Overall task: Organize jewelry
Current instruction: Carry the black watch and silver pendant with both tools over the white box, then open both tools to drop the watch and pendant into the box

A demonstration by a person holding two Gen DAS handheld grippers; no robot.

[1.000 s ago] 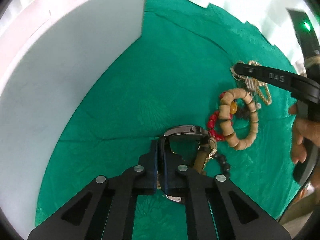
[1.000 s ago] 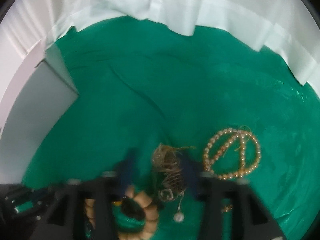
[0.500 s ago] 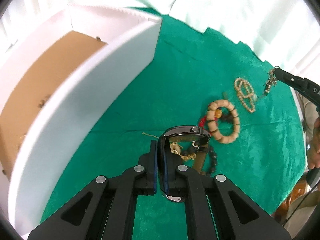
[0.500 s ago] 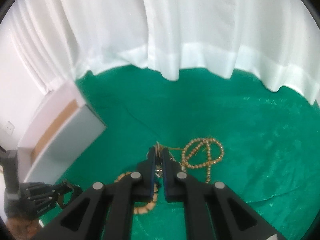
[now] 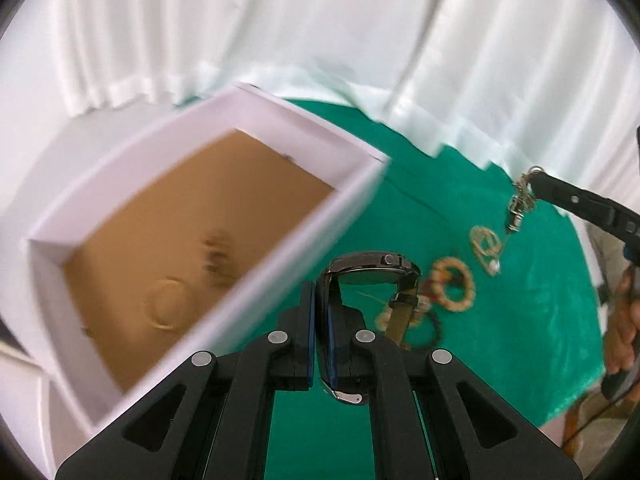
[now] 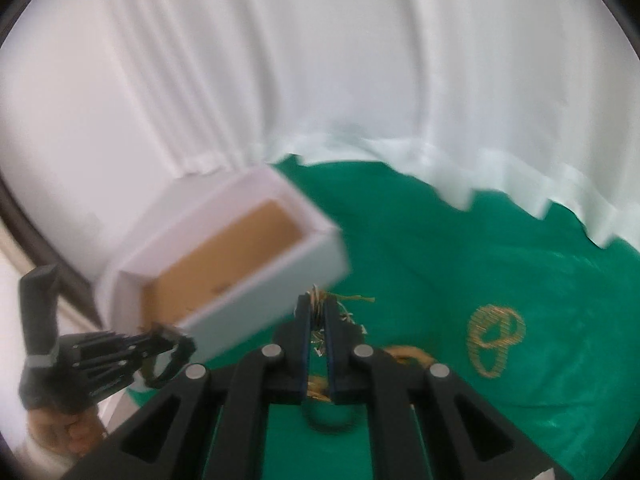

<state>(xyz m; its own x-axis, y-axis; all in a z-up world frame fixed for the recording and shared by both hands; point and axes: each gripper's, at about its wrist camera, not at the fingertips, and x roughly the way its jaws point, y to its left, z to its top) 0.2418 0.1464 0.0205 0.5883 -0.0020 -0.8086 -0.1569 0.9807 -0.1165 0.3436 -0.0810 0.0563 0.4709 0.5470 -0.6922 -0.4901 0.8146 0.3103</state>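
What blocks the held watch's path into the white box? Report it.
Nothing visible blocks it. The left hand-held gripper holds the watch just outside the white box's near wall. The box is open-topped; only that wall lies between, so the watch must pass over it.

Items inside the white box (image 5: 248, 240) are motion-smeared: a ring shape (image 5: 170, 306) and a dark blob (image 5: 218, 256), unidentifiable. Watch (image 5: 374, 272) strap partly hidden behind left claw (image 5: 320, 316). Right claw (image 6: 316, 316) pinches a tangled chain (image 6: 318, 312), too blurred to identify. Person's hand (image 5: 626, 320) cut off at frame edge.
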